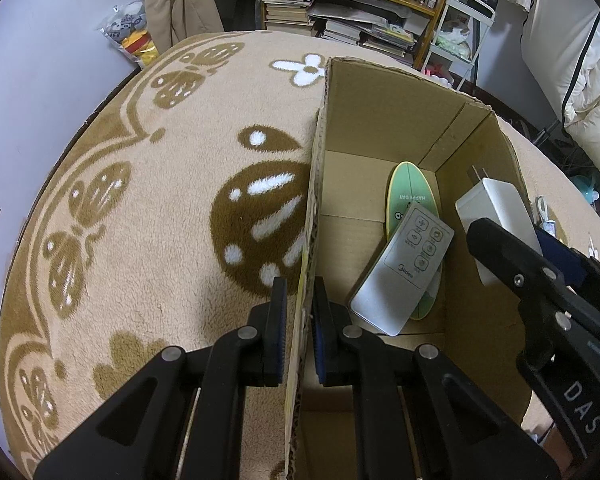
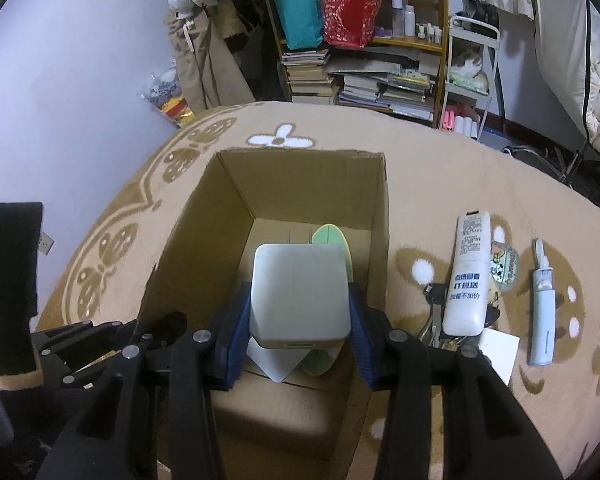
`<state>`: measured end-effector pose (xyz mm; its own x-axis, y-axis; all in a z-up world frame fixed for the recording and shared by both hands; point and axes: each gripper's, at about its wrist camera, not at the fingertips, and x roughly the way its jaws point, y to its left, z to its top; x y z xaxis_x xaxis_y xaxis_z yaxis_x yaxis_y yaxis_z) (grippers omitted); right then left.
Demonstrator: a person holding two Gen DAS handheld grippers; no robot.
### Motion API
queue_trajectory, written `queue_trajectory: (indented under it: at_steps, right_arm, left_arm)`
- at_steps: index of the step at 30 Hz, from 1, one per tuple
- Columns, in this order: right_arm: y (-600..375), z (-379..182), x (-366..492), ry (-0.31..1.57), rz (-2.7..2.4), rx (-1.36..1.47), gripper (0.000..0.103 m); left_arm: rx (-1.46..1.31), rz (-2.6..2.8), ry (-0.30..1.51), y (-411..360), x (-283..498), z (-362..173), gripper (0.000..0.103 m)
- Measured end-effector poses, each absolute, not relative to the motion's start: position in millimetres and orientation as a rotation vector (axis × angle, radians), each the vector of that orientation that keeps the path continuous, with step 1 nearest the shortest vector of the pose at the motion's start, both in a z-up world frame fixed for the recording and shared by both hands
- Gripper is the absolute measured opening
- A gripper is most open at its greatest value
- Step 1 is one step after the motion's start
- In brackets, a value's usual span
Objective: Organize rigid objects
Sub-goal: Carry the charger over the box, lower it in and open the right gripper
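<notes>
- Left wrist view: the left gripper (image 1: 300, 320) is clamped on the left wall of an open cardboard box (image 1: 384, 120), one pad inside and one outside, pinching the corrugated edge.
- Right wrist view: the right gripper (image 2: 298, 320) grips a white plug-in charger (image 2: 300, 294) by its two sides, blue pads pressed against it, above the open box (image 2: 204, 208). From the left wrist view the charger (image 1: 496, 216) shows two metal prongs at its far end and sits over the box's right wall.
- Two things lie on the box floor: a green oval card (image 1: 410, 194) reading "HAPPY DAY", and one small white remote (image 1: 404, 264) marked "Midea", lying tilted across the card.
- Right of the box, on the rug, lie one long white remote (image 2: 466, 280) with Chinese writing on a label, one pale blue pen-shaped gadget (image 2: 542, 308), one round cartoon sticker or badge (image 2: 506, 268), a white card (image 2: 500, 350) and some dark metal bits I can't make out.
- Everything rests on a beige plush rug (image 1: 160, 208) with brown butterflies, leaves and white flowers.
- Behind stand a lilac wall (image 2: 60, 80) and a wooden shelf (image 2: 440, 44) with stacked books, a red bag (image 2: 350, 12), a teal bag (image 2: 300, 16) and small bottles.
</notes>
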<state>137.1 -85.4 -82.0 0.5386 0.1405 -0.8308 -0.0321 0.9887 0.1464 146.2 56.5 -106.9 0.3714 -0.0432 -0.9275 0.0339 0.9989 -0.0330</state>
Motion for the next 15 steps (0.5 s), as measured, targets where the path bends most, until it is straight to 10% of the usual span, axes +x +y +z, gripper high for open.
queue_trajectory:
  at_steps: [13, 15]
  right_arm:
    - [-101, -73, 137, 0.978, 0.093, 0.165, 0.049]
    - [-105, -69, 136, 0.969, 0.089, 0.174, 0.063]
  left_arm:
    - [-0.015, -0.060, 1.197, 57, 147, -105, 0.012]
    - [-0.010, -0.057, 1.198, 57, 147, -105, 0.012]
